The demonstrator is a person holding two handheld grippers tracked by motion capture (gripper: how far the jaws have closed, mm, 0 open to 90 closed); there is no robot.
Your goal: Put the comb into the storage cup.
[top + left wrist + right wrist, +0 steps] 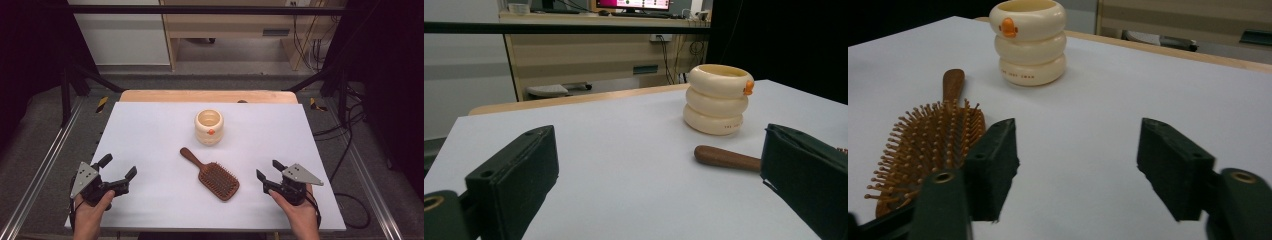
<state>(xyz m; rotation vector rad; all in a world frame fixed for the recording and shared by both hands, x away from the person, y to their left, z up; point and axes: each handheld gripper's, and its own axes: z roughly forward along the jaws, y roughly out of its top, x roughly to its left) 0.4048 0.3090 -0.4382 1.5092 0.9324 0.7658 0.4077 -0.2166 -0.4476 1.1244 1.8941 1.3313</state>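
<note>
your left gripper [119, 173] sits near the table's [150, 130] front left corner, held in your left hand [92, 202], with its jaws spread wide and nothing between them. in the left gripper view those two black jaws frame bare white tabletop, and past the right one you see the end of the brush [726, 158] handle lying flat.

your right gripper [267, 170] is at the front right, held in your right hand [295, 207]. its jaws stand apart with only tabletop between them; they grasp nothing.

the brush [212, 175] lies flat on the table between your two grippers, closer to the right one. its handle points away from you and to the left, toward the cup, and the bristled head is at the near right end, bristles up. in the right gripper view the brush [928, 145] head lies just beside the left-hand jaw, outside the gap; whether it touches the jaw you cannot tell from here.

the cup [209, 127] stands upright beyond the brush, near the table's middle, well apart from both grippers. it is cream, shaped like three stacked rings, with a small orange mark on its side, and its mouth is open at the top. the brush handle tip stops short of the cup [1029, 42], with a gap of table between them.
</note>
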